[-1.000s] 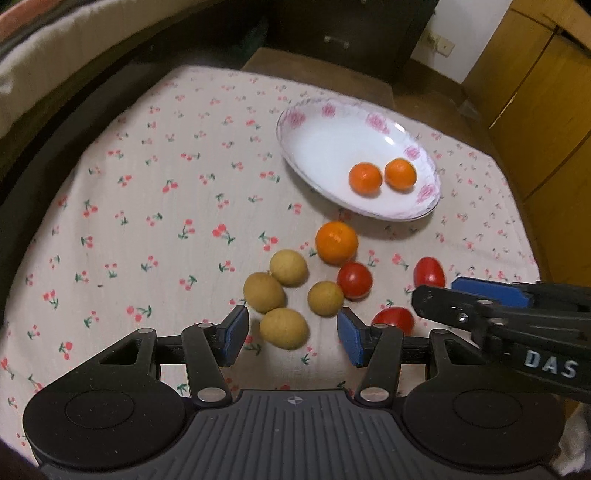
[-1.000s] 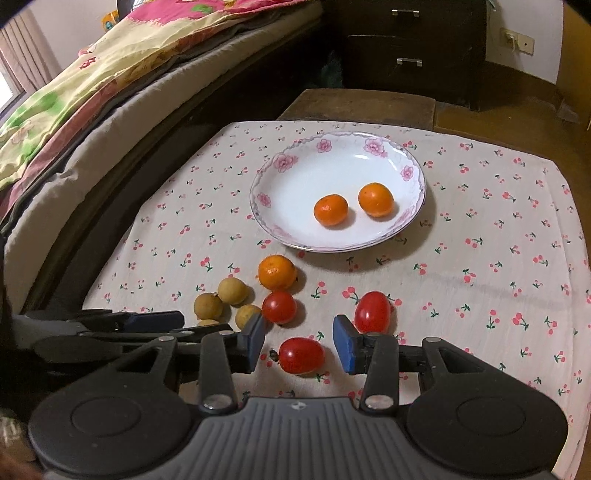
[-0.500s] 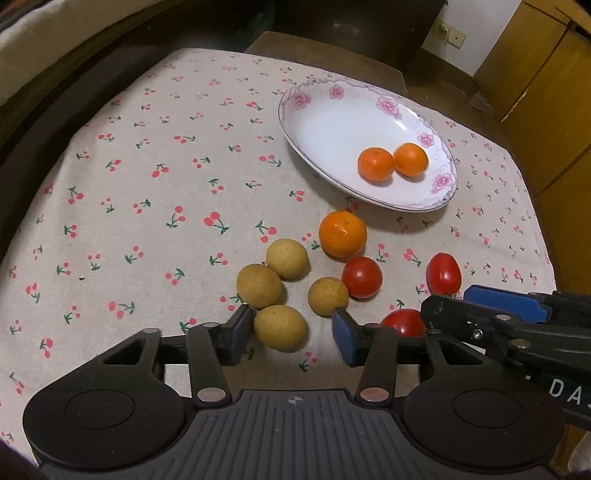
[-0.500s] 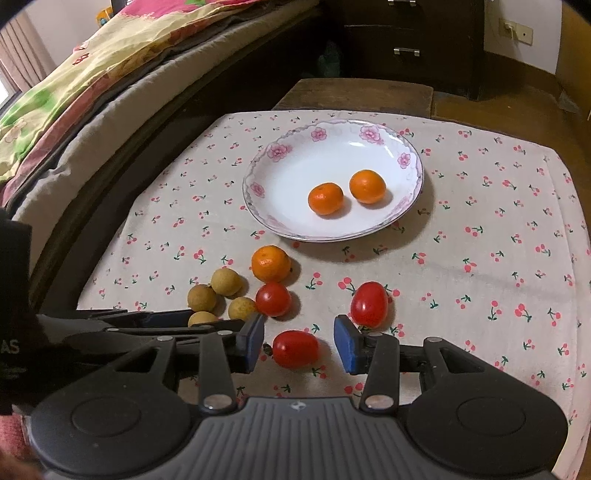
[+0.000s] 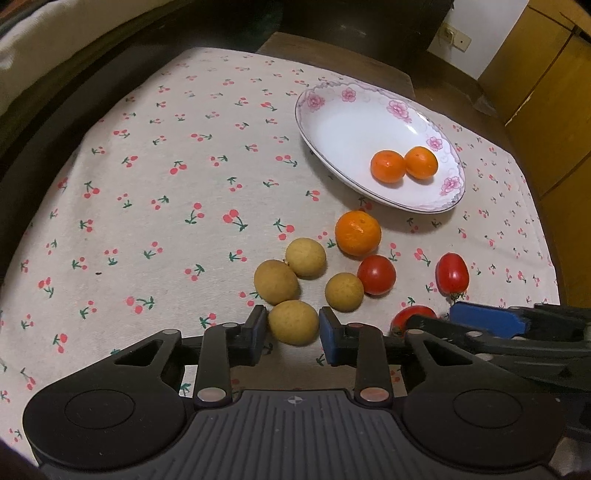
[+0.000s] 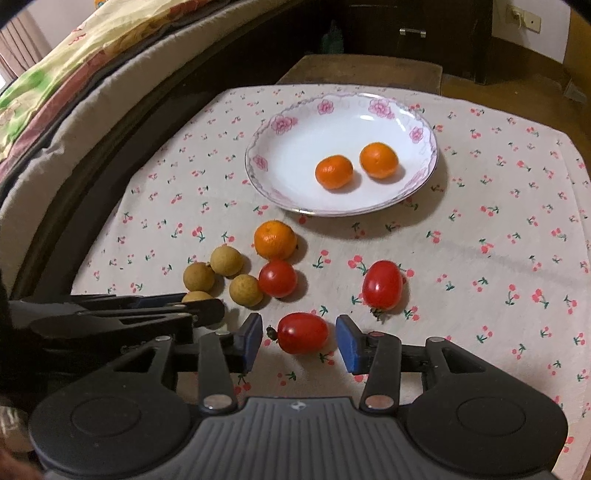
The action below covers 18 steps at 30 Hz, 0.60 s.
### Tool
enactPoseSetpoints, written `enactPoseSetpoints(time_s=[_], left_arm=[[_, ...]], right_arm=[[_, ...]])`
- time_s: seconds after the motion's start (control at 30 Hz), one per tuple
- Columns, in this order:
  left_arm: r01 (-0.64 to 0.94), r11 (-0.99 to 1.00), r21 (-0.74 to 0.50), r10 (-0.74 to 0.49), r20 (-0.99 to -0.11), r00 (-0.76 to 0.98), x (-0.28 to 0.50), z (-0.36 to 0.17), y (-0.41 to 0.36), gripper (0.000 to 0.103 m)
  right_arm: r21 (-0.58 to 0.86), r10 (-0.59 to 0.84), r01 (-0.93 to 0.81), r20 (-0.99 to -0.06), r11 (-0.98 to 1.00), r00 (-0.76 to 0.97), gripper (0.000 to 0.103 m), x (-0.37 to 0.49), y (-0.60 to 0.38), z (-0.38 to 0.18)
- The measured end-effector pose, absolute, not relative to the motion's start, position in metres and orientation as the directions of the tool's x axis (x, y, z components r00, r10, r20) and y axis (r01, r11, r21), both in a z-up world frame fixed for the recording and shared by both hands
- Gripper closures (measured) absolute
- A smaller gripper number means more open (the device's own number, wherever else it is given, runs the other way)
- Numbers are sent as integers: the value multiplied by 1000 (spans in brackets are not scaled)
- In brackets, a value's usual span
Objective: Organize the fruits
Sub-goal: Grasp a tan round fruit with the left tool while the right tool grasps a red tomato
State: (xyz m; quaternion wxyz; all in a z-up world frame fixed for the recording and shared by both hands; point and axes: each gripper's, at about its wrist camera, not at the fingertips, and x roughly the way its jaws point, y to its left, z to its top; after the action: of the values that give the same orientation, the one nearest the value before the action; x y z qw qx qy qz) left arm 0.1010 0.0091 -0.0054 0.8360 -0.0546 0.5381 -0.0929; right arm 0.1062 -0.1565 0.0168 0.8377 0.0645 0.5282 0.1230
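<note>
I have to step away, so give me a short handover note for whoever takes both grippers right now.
Left gripper: jaws have just been closing and now pinch the nearest tan fruit.
Right gripper: open, jaws either side of a tomato, gaps showing.
Done: two oranges in the plate.
Left on the cloth: one orange, three other tan fruits, three tomatoes in all.

This is looking like a bedroom in a home. A bed [image 6: 74,85] with a bright floral quilt [image 6: 48,62] is running along one side of a small table under a cherry-print cloth [image 6: 480,229], while a dark wooden dresser [image 6: 413,33], yellow wooden cabinets [image 5: 546,110] and a wall socket [image 5: 456,35] are standing behind.
</note>
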Motion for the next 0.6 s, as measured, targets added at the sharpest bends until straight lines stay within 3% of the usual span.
enactPoseSetpoints(time_s=[0.33,0.43,0.6], left_arm=[[91,974,-208,-227,-890,395,102,-6,12,64],[93,974,-206,-227,-891,393,103,-7,11,64],[95,973,-209,-229,-890,394,102,-7,11,64]], right_arm=[[242,275,-133,-882,961,384,55,116,-154,-4],[235,273,-143,-880,961,389,62,116,-153,-3],[239,277,-145,-879,960,388,63,114,-153,-2]])
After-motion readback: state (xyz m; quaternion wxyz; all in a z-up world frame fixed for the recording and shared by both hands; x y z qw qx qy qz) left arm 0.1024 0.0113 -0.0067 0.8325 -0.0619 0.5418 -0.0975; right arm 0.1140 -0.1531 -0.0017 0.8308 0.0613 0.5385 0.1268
